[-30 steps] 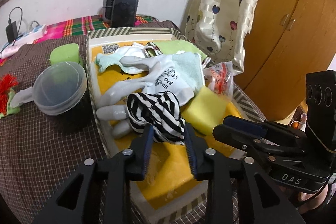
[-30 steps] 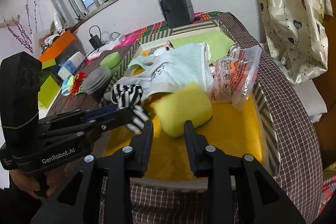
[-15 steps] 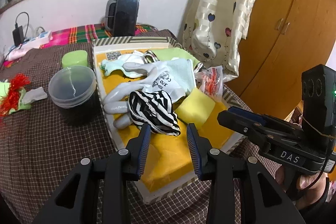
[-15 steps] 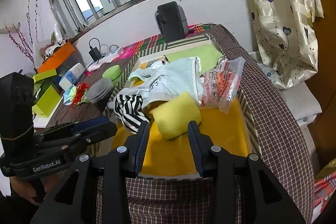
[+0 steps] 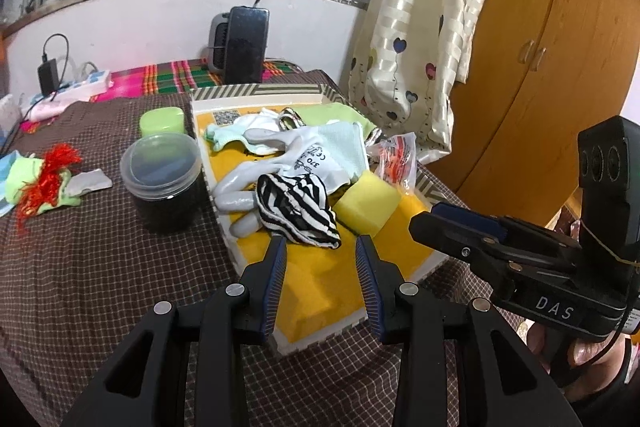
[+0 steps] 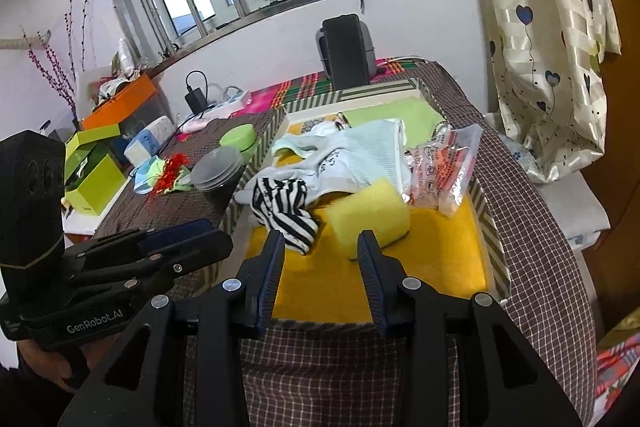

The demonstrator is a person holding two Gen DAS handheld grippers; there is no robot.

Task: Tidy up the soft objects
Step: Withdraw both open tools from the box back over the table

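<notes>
Tassel [image 5: 48,175]: red and frayed, on green cloth at the far left of the checked tablecloth [image 5: 100,267], well apart from the tray.
Tub [image 5: 162,181]: dark, round, clear lid; stands just beside the tray's left wall. A small green box [image 5: 162,121] sits behind it.
Tray [image 5: 436,259]: shallow, striped rim, yellow floor; holds all the soft things.
Glove [image 5: 280,163]: white with grey fingers, spread across the tray's middle, partly over a pale mint cloth [image 5: 348,147].
Sock [image 5: 296,213]: black-and-white striped, bunched on the glove's fingers, touching the sponge's left side.
Sponge [image 5: 366,205]: yellow block, right of the sock, resting on the tray floor.
Bag [image 5: 394,161]: clear plastic with red print, behind the sponge against the tray's right wall.
Left gripper [image 5: 320,247]: fingers spread wide apart, nothing between them; held above the near end of the tray, tips just short of the sock's near edge and not touching it.
Right gripper [image 6: 320,241]: parted just as widely, empty; it hovers over the tray's near rim with the sock beyond its left tip and the sponge [image 6: 370,217] beyond its right tip, and no contact shows. From the left camera it appears side-on at the right, over the tray's near right corner.
</notes>
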